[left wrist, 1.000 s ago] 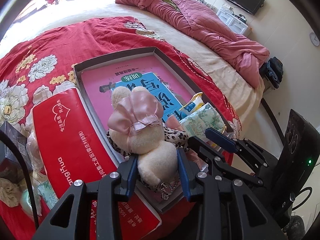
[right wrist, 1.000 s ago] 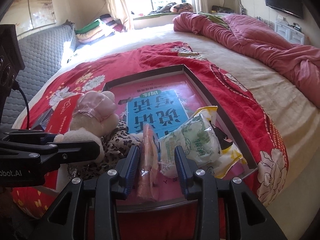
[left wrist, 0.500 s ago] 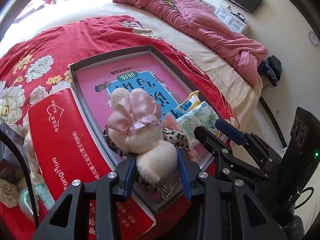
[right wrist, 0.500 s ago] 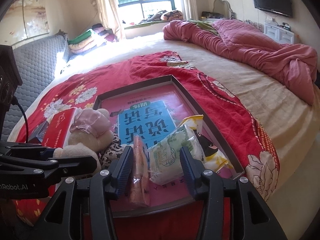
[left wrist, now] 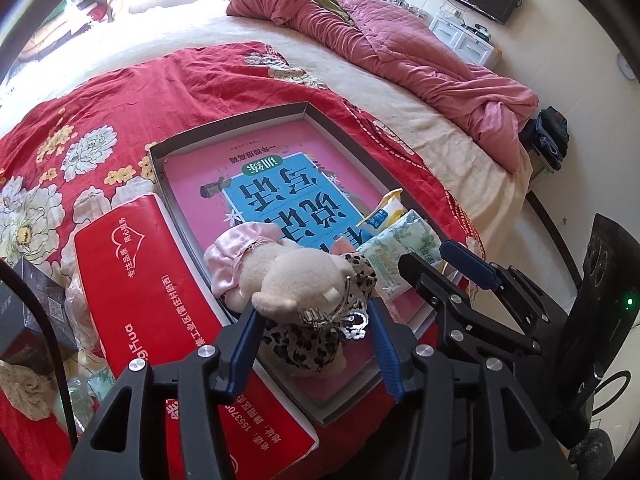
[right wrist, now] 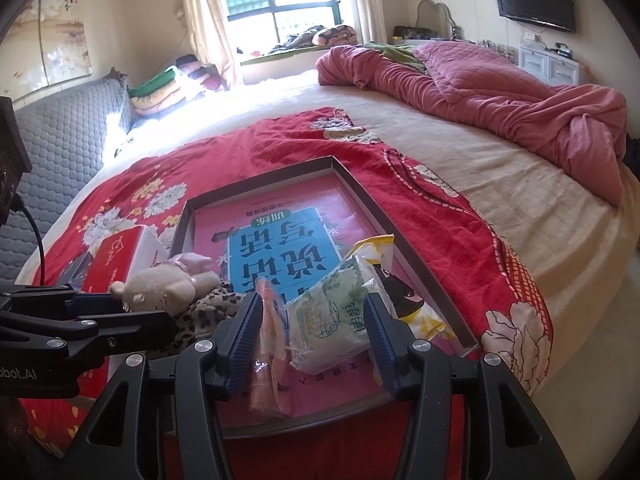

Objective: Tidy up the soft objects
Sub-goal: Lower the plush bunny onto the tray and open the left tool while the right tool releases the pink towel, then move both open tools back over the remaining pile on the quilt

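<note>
Left gripper [left wrist: 312, 344] jaws opening, cream plush bear in leopard-print dress [left wrist: 304, 292] lying loose between them in the shallow grey cardboard tray [left wrist: 228, 130]; right gripper [right wrist: 314, 334] jaws opening around, clear of, green-white tissue pack [right wrist: 332, 320] in same tray.

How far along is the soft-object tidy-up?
Done: cream plush toy, green-patterned tissue pack and orange packet lie in the grey shallow tray. In hand: nothing; left hand-held gripper is opening around the plush. Left: crumpled items beside the red box.
</note>
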`<state>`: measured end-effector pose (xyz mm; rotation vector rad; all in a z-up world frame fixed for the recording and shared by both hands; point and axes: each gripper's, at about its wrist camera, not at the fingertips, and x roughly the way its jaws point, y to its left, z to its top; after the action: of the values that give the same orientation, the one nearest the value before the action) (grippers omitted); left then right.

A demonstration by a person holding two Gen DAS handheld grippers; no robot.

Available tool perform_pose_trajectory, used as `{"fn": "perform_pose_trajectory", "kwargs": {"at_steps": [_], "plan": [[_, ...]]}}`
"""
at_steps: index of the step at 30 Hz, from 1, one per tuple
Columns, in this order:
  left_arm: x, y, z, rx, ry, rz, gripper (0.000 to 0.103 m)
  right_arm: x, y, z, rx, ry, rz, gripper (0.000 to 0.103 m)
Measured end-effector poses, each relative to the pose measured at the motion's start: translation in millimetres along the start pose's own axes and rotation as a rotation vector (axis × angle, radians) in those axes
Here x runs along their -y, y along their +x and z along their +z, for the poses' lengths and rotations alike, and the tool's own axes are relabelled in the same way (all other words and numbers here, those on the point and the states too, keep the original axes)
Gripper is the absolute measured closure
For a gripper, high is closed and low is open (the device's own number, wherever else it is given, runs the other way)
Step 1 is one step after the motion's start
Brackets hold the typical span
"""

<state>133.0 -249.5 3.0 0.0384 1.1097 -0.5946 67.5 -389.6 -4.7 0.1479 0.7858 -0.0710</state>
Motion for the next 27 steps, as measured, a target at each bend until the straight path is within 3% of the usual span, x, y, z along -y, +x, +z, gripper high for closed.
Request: {"fn": "perform_pose_trajectory", "kwargs": {"at_steps": [15, 19, 27], "plan": [[4.0, -17.1, -1.7, 0.042, 0.023, 0.017, 0.038, 7.3, -3.2, 1.1, 0.012, 0.023, -0.036, 0.042], [1.9, -23.1, -2.9, 0.056, 0.009, 0.031, 0.034, 6.3, -4.2, 1.3, 0.017, 0.014, -0.041, 0.035], [3.4, -35.5, -5.7, 0.082, 0.010, 0.058, 0.033, 4.3, -9.9, 2.6, 0.032, 0.006, -0.062, 0.034]]}}
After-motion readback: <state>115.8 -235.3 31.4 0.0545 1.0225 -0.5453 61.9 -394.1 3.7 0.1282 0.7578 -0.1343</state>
